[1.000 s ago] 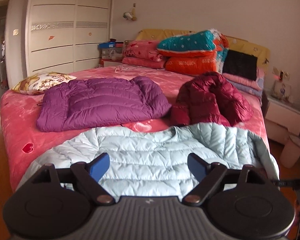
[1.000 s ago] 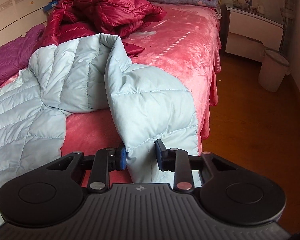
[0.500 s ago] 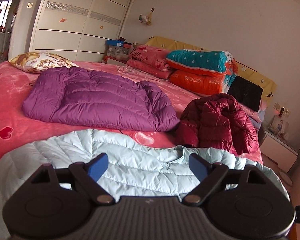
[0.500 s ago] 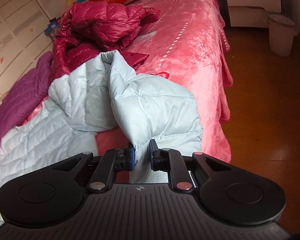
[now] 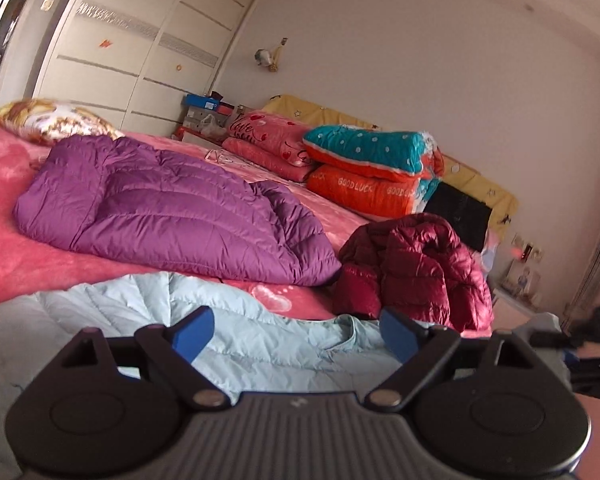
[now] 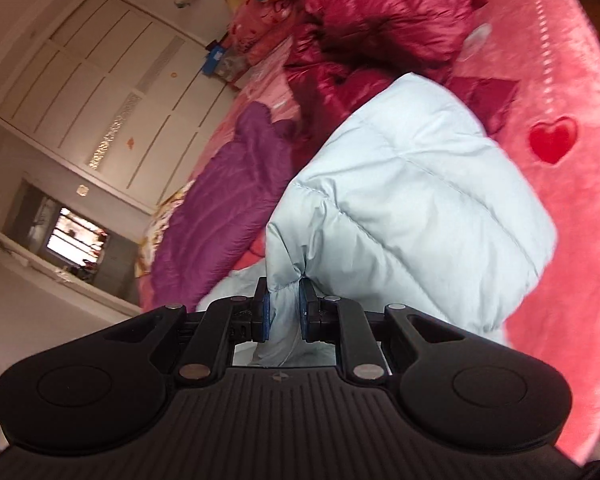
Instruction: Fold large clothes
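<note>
Right tool pinched tight on a fold of the pale blue down jacket, left tool spread wide above the jacket's collar, nothing gripped, jacket spread across the pink bed, purple jacket beyond, maroon jacket beside it, folded quilts by the headboard.

The right gripper has closed its jaws tightly onto the sleeve of the pale blue jacket and lifted it off the bed edge, rolling sideways. The left gripper has dropped lower over the jacket's back.
</note>
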### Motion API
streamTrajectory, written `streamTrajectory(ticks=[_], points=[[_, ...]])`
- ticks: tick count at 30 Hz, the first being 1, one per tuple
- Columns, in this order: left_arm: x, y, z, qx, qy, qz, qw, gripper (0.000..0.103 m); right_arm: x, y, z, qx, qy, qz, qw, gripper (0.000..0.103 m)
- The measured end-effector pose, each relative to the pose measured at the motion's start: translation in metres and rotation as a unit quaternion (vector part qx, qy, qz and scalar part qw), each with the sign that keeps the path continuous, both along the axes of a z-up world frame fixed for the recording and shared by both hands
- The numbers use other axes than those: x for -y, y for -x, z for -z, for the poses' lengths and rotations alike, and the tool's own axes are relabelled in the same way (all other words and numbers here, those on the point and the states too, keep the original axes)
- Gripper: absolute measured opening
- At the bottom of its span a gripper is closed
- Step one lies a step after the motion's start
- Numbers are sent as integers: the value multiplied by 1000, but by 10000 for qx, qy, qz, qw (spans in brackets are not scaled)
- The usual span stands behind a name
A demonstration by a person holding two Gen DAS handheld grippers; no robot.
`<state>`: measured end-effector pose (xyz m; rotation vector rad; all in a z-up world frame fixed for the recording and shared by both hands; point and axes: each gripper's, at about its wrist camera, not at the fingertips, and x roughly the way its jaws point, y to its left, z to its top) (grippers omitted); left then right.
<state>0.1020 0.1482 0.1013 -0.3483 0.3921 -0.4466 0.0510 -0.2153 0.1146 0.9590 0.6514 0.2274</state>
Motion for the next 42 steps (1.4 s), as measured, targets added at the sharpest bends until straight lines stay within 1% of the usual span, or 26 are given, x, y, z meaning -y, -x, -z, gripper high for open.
streamTrajectory(ticks=[2,4,7,9,13,17,19,23,24,26,27,29,30,32,33,34,35,37,38,40,41,42], points=[[-10,-5,3,-100,179,-54,9998,90,-21,-26,-2,29,-331,-248,9991,17],[-22,-10,5,-192,388,-154,9989,90,-44,-51,-1,-3,-531,-507,9973,17],[-46,-17,7,-262,921,-296,9950,90,-82,-88,2,-87,-550,-912,9943,17],[-61,-20,7,-239,1206,-353,9918,91,-102,-110,10,-200,-677,-1108,9913,17],[-80,-24,5,-181,1515,-333,9877,92,-135,-155,34,-508,-835,-1389,9855,17],[-89,-25,5,-43,1650,-262,9859,92,-156,-188,57,-749,-761,-1399,9844,19],[-87,-27,6,-17,1646,-132,9863,96,-163,-197,66,-811,-651,-1378,9850,22],[-74,-32,5,30,1372,170,9904,97,-172,-206,70,-855,-204,-1413,9861,28],[-72,-34,6,12,1336,213,9908,97,-173,-207,72,-867,-175,-1404,9861,30],[-69,-38,9,-58,1349,215,9906,97,-172,-200,74,-848,-206,-1414,9861,39],[-68,-40,9,-84,1365,215,9904,97,-173,-199,76,-816,-191,-1434,9861,45],[-67,-43,11,-132,1389,202,9900,97,-175,-200,77,-773,-134,-1477,9859,50],[-66,-44,12,-146,1396,193,9899,97,-174,-199,78,-751,-137,-1496,9858,54],[-65,-45,13,-180,1385,171,9901,97,-169,-192,70,-611,-205,-1507,9865,70],[-63,-46,14,-210,1348,160,9905,97,-165,-189,70,-527,-258,-1504,9869,85],[-61,-47,15,-246,1287,145,9913,97,-162,-190,71,-421,-351,-1511,9870,97],[-58,-48,16,-299,1213,123,9921,97,-160,-186,66,-310,-455,-1540,9865,100],[-54,-50,19,-416,1132,70,9927,97,-153,-178,56,-117,-644,-1575,9853,101],[-53,-51,21,-475,1114,34,9926,97,-148,-172,50,-66,-639,-1532,9861,101],[-52,-54,24,-595,1069,-66,9925,97,-134,-161,42,29,-447,-1329,9901,101],[-51,-56,26,-630,1024,-115,9927,97,-127,-155,38,68,-261,-1210,9923,101],[-49,-57,27,-659,962,-156,9930,97,-118,-149,35,86,56,-1040,9945,101]])
